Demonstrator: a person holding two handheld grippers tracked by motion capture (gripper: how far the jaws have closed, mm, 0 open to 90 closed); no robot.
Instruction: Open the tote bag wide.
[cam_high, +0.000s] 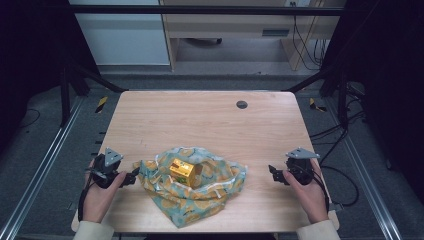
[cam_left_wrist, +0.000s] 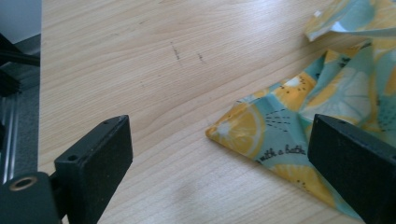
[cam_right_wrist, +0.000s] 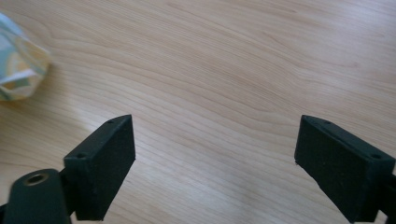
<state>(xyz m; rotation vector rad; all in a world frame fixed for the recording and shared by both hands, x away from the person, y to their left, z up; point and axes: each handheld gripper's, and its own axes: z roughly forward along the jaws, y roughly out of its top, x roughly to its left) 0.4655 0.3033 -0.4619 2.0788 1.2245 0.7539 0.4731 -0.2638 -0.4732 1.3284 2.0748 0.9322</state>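
1. Two hand-held grippers, both gaping, nothing gripped: my left hand-held gripper (cam_high: 131, 176), my right hand-held gripper (cam_high: 273, 173).
2. Citrus-print cloth (cam_high: 200, 197) lies mid-surface (cam_high: 200, 120), yellow box (cam_high: 182, 172) on it.
3. Cloth corner (cam_left_wrist: 233, 131) just beside my left jaws; right well apart.

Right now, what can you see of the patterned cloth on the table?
The cloth is soft teal fabric printed with orange and lemon slices, lying crumpled and partly open on the near half of the wooden table. A small gold box sits in its middle folds. One pointed corner lies flat between the open jaws of the left tongs, unpinched.
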